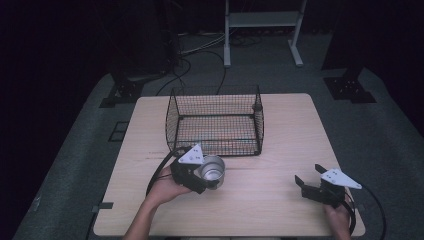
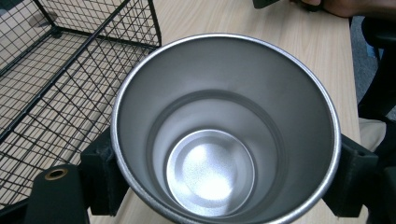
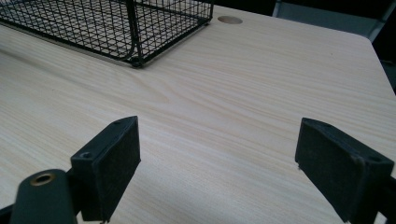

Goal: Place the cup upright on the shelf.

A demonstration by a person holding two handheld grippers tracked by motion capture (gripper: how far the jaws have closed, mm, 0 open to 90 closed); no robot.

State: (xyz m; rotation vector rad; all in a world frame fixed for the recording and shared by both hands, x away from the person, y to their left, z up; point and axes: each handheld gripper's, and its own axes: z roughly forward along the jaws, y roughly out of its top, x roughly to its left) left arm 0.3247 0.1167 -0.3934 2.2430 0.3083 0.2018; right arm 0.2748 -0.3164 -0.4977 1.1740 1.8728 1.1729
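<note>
While the person's left hand [image 1: 162, 190] grips its tool near the desk's front edge, the left hand-held gripper [image 1: 200, 175] is clamped on a steel cup [image 1: 211, 170], one black jaw pressed against each side of the cup's wall. From the left gripper's own camera the cup [image 2: 224, 130] shows its shiny, empty inside and its round rim. It sits just in front of the near side of a black wire basket [image 1: 215, 122], which stands on the far middle of the pale wooden desk [image 1: 280, 200]; whether the cup touches the desk I cannot tell. Over on the near right, well apart from the cup, the right hand-held gripper [image 1: 310, 177] has its jaws wide apart with nothing between them but bare wood, and the right hand [image 1: 340, 217] is behind it.
</note>
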